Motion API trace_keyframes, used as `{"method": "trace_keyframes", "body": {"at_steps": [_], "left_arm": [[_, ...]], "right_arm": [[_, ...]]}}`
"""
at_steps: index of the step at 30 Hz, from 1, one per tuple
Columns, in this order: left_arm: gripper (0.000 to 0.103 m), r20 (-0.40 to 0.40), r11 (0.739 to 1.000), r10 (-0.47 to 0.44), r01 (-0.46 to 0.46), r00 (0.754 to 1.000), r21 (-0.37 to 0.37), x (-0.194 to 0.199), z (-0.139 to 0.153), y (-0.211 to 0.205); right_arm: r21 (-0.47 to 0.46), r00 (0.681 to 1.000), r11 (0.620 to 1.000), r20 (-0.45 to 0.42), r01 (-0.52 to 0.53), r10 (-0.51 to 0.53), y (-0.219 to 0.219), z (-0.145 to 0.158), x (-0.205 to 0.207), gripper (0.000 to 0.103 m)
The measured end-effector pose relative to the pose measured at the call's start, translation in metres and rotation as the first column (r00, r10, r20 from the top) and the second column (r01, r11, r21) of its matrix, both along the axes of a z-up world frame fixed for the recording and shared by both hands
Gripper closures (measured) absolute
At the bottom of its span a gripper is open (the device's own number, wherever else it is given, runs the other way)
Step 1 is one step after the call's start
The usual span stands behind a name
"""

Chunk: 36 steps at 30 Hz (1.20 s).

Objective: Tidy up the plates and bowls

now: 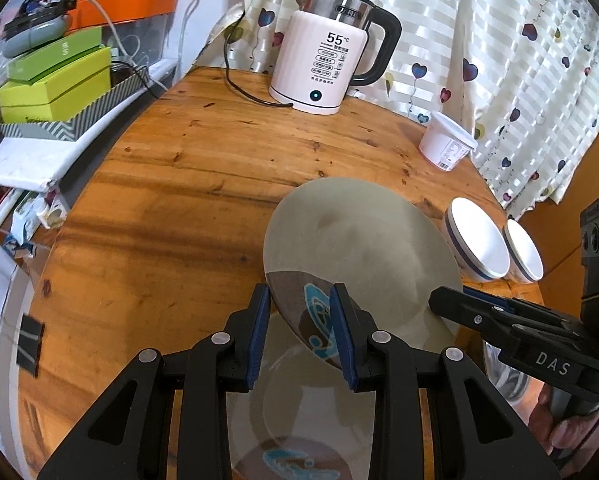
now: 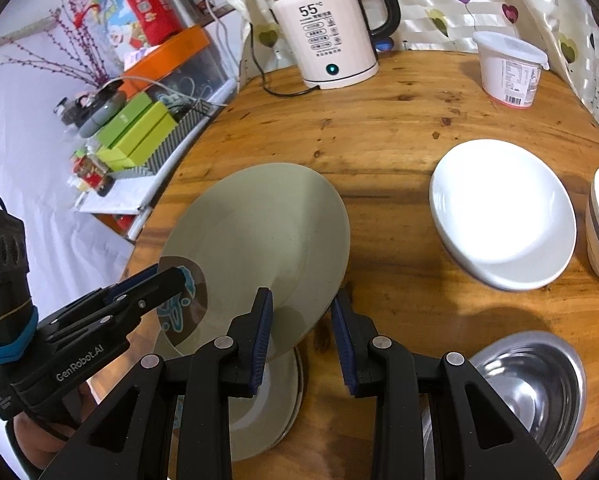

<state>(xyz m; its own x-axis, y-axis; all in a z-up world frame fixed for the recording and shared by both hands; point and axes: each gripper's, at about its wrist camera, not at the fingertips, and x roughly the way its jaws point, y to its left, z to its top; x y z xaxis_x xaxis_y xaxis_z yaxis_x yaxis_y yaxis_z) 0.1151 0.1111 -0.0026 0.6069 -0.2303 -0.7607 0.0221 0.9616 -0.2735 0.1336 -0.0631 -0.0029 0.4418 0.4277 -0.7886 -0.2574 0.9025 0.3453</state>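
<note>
A grey-green plate [image 1: 363, 236] with a brown patch and blue motif is held tilted above another like plate [image 1: 299, 420] lying on the wooden table. My left gripper [image 1: 299, 320] has its fingers either side of the plate's brown edge. My right gripper [image 2: 301, 324] has its fingers either side of the plate's [image 2: 259, 232] opposite rim; the lower plate [image 2: 267, 412] lies under it. A white plate [image 2: 503, 212], a steel bowl [image 2: 531, 384] and two white bowls [image 1: 479, 240] sit to the right.
A white electric kettle [image 1: 319, 64] with its cord and a white lidded tub [image 1: 447, 142] stand at the back of the round table [image 1: 159, 200]. Green boxes [image 1: 55, 80] and clutter sit on a shelf to the left. A heart-print curtain [image 1: 519, 60] hangs behind.
</note>
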Motion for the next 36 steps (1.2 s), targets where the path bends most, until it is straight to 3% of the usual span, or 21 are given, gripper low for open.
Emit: {"method": "trace_keyframes", "body": {"at_steps": [36], "left_arm": [[0.071,-0.016,0.993,0.117,-0.117,0.993,0.015,-0.087,-0.019,0.006]], "right_arm": [[-0.022,0.992,0.992,-0.001,-0.123,0.123,0.021,-0.018,-0.06,0.073]]}}
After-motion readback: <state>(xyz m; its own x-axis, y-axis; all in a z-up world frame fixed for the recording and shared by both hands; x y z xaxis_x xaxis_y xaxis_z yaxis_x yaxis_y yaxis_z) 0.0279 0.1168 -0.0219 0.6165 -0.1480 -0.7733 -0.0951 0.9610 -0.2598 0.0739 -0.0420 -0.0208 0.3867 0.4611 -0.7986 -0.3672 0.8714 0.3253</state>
